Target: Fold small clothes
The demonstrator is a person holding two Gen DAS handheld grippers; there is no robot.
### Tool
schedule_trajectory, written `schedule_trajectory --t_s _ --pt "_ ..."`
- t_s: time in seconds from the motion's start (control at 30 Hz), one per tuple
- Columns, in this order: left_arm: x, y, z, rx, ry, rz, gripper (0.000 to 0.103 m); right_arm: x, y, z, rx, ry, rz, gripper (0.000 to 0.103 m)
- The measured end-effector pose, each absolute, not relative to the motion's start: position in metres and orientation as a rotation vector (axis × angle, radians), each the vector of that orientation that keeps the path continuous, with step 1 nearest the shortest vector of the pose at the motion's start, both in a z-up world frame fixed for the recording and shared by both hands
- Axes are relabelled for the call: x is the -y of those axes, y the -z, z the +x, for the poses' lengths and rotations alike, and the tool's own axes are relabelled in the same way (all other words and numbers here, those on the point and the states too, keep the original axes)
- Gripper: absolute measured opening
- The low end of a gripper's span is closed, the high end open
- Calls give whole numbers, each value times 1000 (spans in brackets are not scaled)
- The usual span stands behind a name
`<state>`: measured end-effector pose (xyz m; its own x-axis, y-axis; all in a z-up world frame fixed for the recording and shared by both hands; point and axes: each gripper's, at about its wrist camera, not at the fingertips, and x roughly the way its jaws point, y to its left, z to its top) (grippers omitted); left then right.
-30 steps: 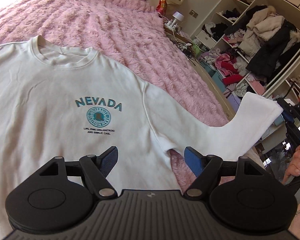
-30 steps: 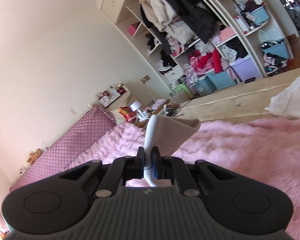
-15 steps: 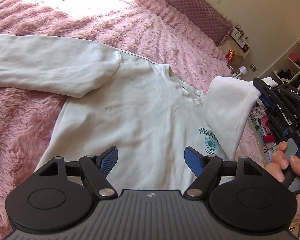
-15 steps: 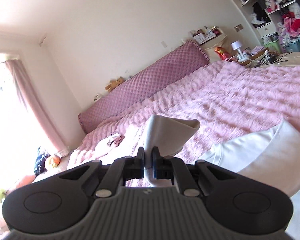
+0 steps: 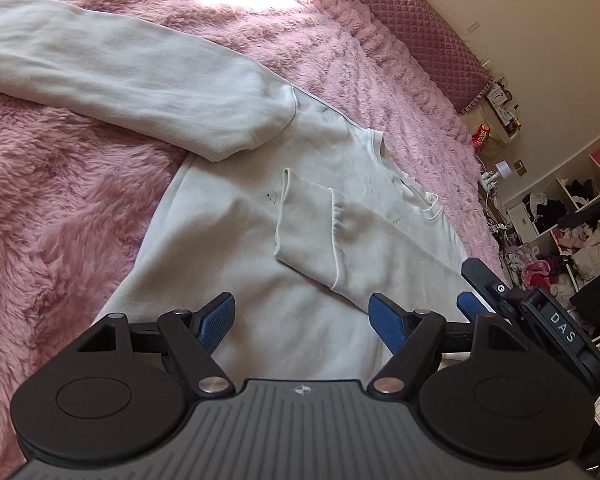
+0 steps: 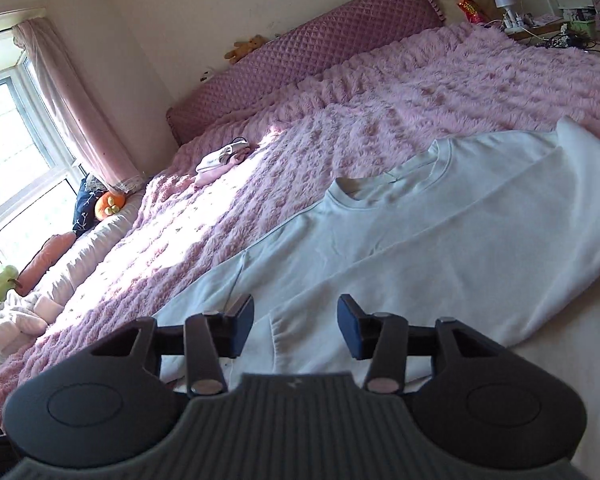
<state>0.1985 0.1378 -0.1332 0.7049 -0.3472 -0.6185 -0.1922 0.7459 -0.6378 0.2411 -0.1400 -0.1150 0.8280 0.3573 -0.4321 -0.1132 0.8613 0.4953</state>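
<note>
So the white sweatshirt (image 5: 260, 300) is lying flat on the fluffy pink blanket (image 5: 60, 208) on the bed, taking up the middle of the left wrist view. One sleeve (image 5: 120, 76) stretches out toward 10 o'clock across the blanket, totally unfolded. The other sleeve (image 5: 340, 236) is folded in over the chest, its cuff (image 5: 300, 216) resting on the body fabric a bit toward 12 o'clock from the left gripper (image 5: 302, 316).

Left gripper has its jaws spread wide with nothing between the blue pads, just hanging over the lower part of the sweatshirt. Over at 3 o'clock in that view you can see the right gripper (image 5: 476, 288) poking in near the folded sleeve.

From the right wrist view, the right gripper (image 6: 296, 320) has just been opening its jaws, and they now stand about halfway apart. The cuff (image 6: 284, 332) sits right between the pads but they aren't pressing on it, so it's let go. The neckline (image 6: 400, 180) is up around 1 o'clock, and the purple quilted headboard (image 6: 300, 60) runs along the wall at 12.
</note>
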Motion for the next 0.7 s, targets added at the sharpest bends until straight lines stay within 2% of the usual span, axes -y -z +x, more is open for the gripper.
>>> schedule_trajectory --t_s 0.27,0.4,0.47,0.53,0.57,0.6,0.63,0.67,0.7 --pt "-109 159 230 -768 61 -885 88 246 118 212 -537 -18 277 45" --pt "-104 166 248 -733 11 -905 88 266 128 207 -546 42 198 46" --pt "-106 169 257 -701 28 -916 88 274 135 203 -560 58 188 51" --pt "-110 172 262 -676 66 -962 84 279 142 202 -580 61 197 51" --pt "-112 173 263 -660 76 -981 68 278 145 206 -591 66 201 51" --pt "-114 171 264 -652 73 -985 41 278 147 206 -596 67 202 51" --pt "-115 168 265 -640 66 -974 26 277 149 207 -602 68 200 51" --pt "-116 163 264 -617 67 -954 6 276 151 208 -607 69 198 52" --pt "-115 153 262 -575 73 -923 6 274 152 209 -611 69 198 52"
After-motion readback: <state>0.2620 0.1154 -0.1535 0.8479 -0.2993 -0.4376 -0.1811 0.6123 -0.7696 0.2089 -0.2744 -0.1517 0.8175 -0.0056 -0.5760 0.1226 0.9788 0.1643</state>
